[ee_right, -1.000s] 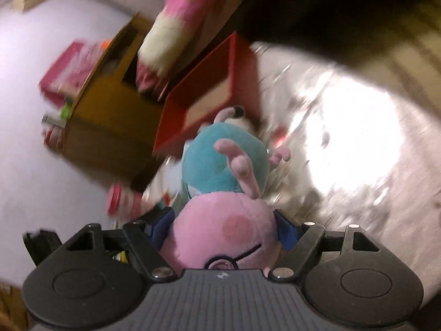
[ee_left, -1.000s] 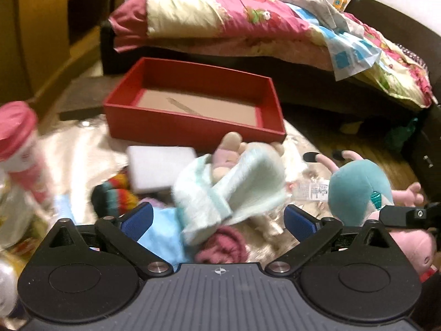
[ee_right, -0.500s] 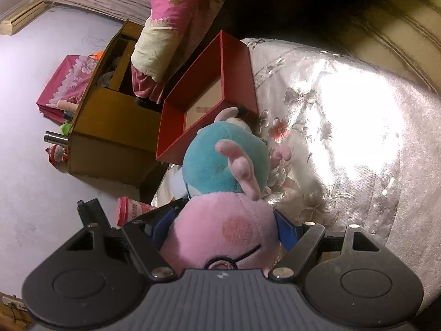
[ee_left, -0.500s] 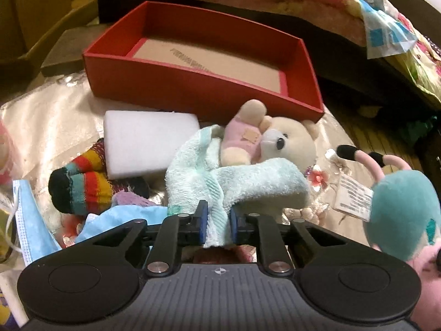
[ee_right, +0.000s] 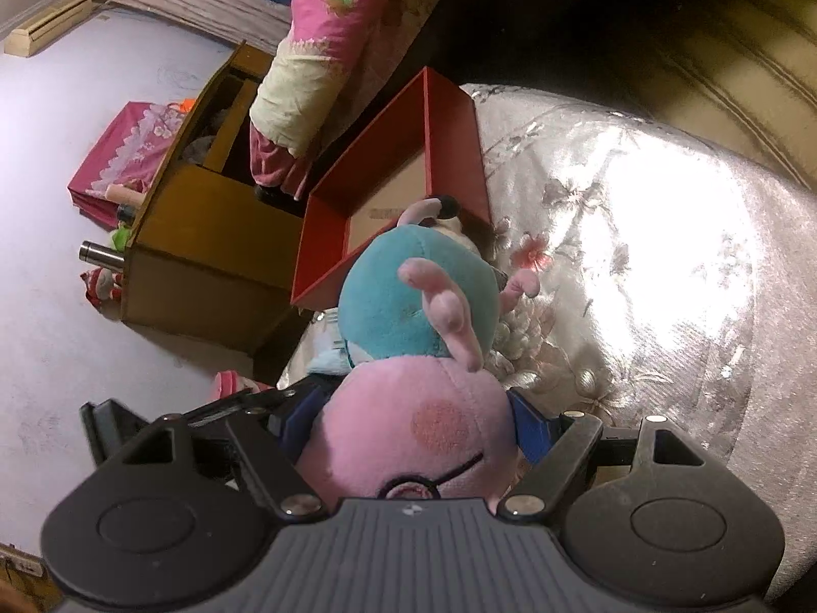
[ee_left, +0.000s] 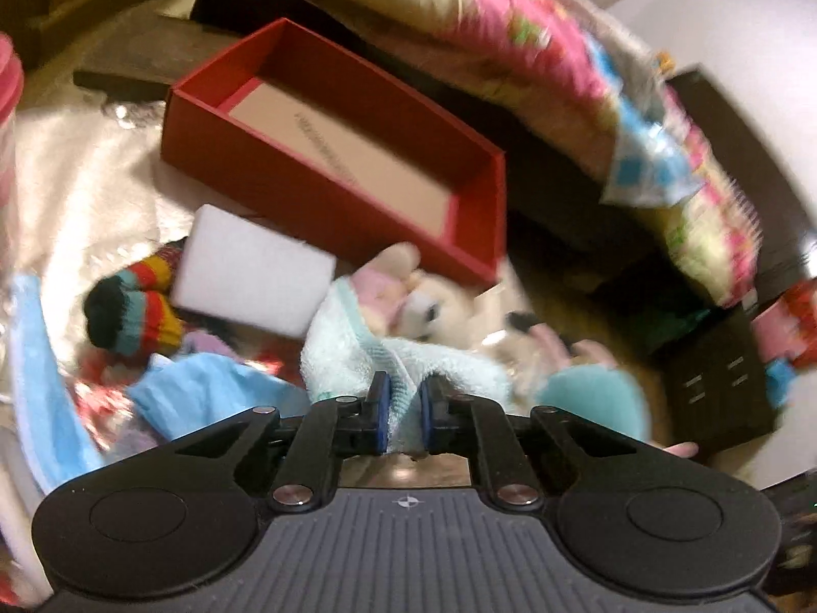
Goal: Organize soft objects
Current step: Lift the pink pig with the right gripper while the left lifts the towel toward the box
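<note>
My left gripper [ee_left: 404, 418] is shut on a fold of a pale mint towel [ee_left: 357, 347] that lies over a cream teddy bear [ee_left: 434, 306]. A white foam block [ee_left: 250, 276], a striped sock [ee_left: 133, 316] and blue cloth [ee_left: 204, 393] lie to the left. The open red box [ee_left: 327, 194] stands behind them. My right gripper [ee_right: 413, 424] is shut on the pink head of a pig plush [ee_right: 413, 434] with a teal body [ee_right: 408, 301], held above the silvery floral cloth [ee_right: 638, 265], with the red box [ee_right: 449, 138] beyond.
A bed with a pink floral quilt [ee_left: 510, 30] runs behind the box. A wooden cabinet [ee_right: 204, 235] stands beside it. A pink-lidded container [ee_left: 7, 81] is at the far left. A dark drawer unit [ee_left: 715, 383] is on the right.
My left gripper went from open to shut on the towel, then rose and tilted. My right gripper keeps its hold on the pig plush and has moved closer to the red box.
</note>
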The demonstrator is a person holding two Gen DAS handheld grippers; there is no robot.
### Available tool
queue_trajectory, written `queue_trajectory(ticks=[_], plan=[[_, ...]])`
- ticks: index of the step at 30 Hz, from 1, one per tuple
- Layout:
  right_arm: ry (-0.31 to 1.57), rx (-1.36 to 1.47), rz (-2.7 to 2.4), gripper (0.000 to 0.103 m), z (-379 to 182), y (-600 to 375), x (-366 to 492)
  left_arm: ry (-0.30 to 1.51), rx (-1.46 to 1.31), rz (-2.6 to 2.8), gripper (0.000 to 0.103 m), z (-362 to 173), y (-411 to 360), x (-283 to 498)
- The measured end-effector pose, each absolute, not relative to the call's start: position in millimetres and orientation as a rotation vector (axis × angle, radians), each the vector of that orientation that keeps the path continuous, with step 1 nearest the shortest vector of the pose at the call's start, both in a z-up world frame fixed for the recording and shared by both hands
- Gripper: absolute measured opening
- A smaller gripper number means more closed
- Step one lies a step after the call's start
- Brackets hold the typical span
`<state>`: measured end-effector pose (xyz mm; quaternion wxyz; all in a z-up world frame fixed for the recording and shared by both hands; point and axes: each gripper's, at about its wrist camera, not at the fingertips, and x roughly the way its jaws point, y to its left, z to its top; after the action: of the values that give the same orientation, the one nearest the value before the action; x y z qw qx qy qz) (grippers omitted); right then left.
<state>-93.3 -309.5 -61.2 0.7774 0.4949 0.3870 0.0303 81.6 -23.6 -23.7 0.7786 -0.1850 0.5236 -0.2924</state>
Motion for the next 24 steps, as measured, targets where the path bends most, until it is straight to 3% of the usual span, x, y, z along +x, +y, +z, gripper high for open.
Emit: queue_trajectory(ticks=[8, 12, 16, 24], plan=[[0.781, 1.081, 0.062, 0.055, -55, -306, -91, 1.069, -0.606, -0.702, 0.008, -2, -6, 88], [0.744, 1.092, 0.049, 0.055, -49, -307, -91, 1.002, -0.478, -0.668, 0.008, 15, -13, 79], [0.73, 1.072, 0.045, 0.055, -46, -306, -91, 1.045, -0.628, -0.707, 0.007, 9, -2, 84], [0.697, 1.075, 0.043, 0.055, -39, -304, -89, 0.944, -0.726, -0.765, 0.007, 39, 9, 84]])
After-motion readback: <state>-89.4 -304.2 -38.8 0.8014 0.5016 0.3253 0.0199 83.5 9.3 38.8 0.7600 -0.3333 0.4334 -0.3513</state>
